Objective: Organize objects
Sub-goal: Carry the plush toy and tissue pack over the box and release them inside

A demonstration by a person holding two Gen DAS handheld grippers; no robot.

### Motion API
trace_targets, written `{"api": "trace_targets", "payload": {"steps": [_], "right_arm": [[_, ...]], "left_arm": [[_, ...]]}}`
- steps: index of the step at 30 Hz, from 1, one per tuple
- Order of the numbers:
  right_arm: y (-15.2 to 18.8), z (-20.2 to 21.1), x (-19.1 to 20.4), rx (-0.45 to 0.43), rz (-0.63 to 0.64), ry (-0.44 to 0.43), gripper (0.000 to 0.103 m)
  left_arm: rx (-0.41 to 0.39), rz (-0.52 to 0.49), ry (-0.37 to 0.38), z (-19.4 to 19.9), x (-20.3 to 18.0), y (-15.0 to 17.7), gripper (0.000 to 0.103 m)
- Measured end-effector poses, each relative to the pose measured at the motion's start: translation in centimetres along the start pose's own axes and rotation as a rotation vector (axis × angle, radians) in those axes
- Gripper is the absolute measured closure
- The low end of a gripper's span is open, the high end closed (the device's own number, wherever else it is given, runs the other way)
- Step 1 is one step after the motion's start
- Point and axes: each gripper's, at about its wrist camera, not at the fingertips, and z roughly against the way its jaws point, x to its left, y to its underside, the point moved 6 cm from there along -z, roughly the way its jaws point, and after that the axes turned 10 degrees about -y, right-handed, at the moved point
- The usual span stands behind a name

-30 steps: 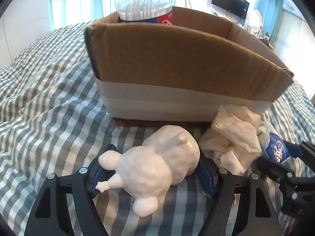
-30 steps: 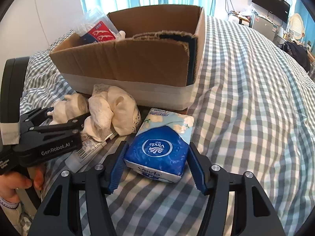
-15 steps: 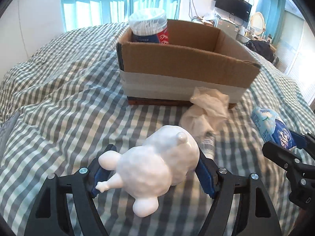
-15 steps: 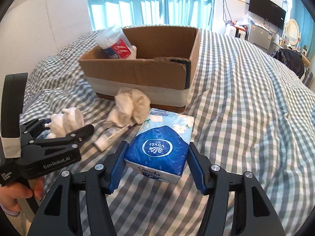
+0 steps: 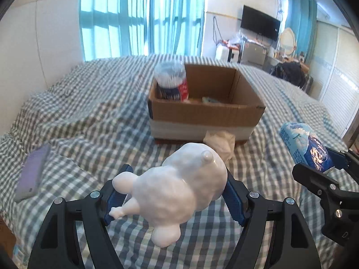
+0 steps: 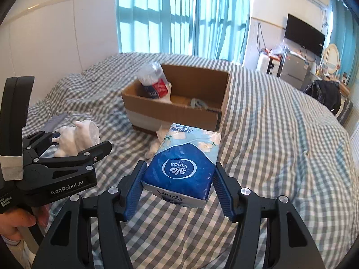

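The left claw (image 5: 177, 192) pinches a glossy white plastic animal figurine (image 5: 179, 186) above the grey-and-white checked bed (image 5: 89, 123); its long axis runs from its rounded head, up and away towards the open brown cardboard box (image 5: 206, 116), back to the legs nearest the camera. The right claw (image 6: 177, 179) grips a blue Vinda tissue pack (image 6: 184, 163) by its long sides, its length pointing towards the box, where a clear cotton-swab tub (image 6: 153, 80) leans in the left corner. A crumpled white cloth (image 5: 221, 141) lies against the box's front.
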Motion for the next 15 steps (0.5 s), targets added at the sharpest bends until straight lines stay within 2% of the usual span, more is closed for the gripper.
{"api": "trace_targets", "payload": {"steps": [7,15], "right_arm": [[-1.9,3.2,0.5,-0.065,0.046,0.014,0.044],[-6.0,5.9,0.1,-0.148,0.098,0.013,0.044]], "left_arm": [[-0.072,-0.008,0.008,2.4,-0.2,-2.6,0.025],[-0.132,-0.023,0.025,3.8,-0.7,-6.5,0.025]]}}
